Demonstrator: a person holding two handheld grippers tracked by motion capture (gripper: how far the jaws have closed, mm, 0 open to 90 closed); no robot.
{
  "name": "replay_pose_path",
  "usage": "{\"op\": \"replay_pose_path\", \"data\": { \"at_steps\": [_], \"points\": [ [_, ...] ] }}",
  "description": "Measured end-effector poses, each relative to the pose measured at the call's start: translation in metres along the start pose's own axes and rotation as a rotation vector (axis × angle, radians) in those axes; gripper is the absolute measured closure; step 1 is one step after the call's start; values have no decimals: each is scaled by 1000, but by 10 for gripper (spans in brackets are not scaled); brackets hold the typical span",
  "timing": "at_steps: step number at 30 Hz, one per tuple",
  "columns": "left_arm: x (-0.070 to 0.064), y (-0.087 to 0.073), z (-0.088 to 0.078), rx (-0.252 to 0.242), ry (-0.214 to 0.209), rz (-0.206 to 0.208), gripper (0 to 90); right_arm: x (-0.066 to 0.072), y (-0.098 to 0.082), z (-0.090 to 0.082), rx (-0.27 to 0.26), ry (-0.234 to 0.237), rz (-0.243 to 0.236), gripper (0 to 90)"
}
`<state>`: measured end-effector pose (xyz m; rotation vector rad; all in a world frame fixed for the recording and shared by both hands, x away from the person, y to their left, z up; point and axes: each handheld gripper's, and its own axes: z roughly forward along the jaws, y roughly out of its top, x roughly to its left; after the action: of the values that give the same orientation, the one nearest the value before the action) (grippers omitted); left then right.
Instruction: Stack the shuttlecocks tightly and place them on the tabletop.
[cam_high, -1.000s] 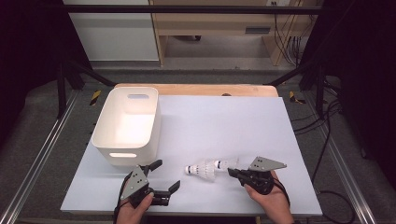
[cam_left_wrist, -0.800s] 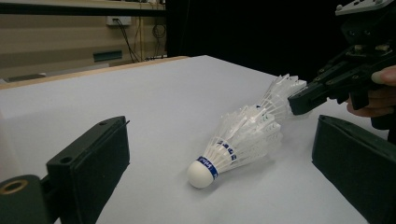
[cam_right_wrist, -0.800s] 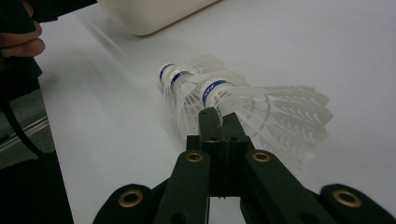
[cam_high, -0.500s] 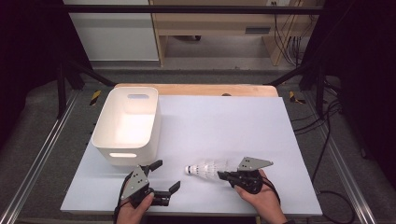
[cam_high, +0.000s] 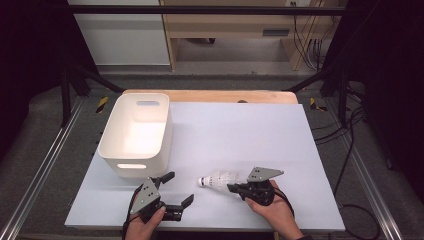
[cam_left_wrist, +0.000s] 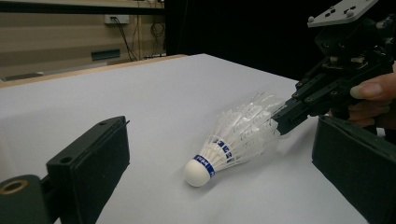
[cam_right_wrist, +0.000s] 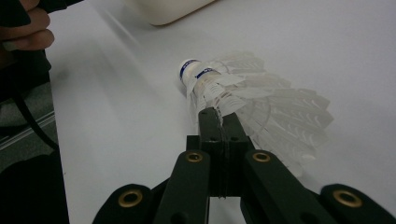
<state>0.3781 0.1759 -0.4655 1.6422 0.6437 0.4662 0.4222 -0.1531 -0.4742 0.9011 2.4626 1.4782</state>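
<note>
A: How were the hands posed?

B: Both came in from the near edge of the table (cam_high: 260, 130). The left hand (cam_high: 145, 222) rested low at the near left, its left tongs (cam_high: 175, 192) pointing right and away, the two jaws wide apart with nothing between them. The right hand (cam_high: 272, 205) lay palm down at the near right, its right tongs (cam_high: 234, 188) aimed left along the table.

A: And the right tongs' state?

B: Jaws together, pinched on the feather skirt of the shuttlecock (cam_high: 216, 181). The right gripper view showed it best: the right tongs (cam_right_wrist: 219, 122) met on the feathers just behind the shuttlecock (cam_right_wrist: 243, 95).

A: Where was the shuttlecock?

B: On its side on the table, near the front edge, between the two hands, cork end toward the left hand. The white bin (cam_high: 135, 132) stood well apart, at the left rear.

A: Anything one view gave that another didn't?

B: The left gripper view showed the shuttlecock (cam_left_wrist: 233, 140) lying between its own open jaws' line of sight, with blue bands by the cork, and the right tongs (cam_left_wrist: 285, 116) at the feather tips. From above, those bands were too small to tell.
</note>
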Motion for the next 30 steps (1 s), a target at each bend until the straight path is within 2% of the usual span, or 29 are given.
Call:
{"op": "replay_pose_path", "data": {
  "at_steps": [30],
  "points": [
    [-1, 0, 1, 3, -3, 0, 39, -1, -2, 1, 7, -4, 1, 899]
  ]
}}
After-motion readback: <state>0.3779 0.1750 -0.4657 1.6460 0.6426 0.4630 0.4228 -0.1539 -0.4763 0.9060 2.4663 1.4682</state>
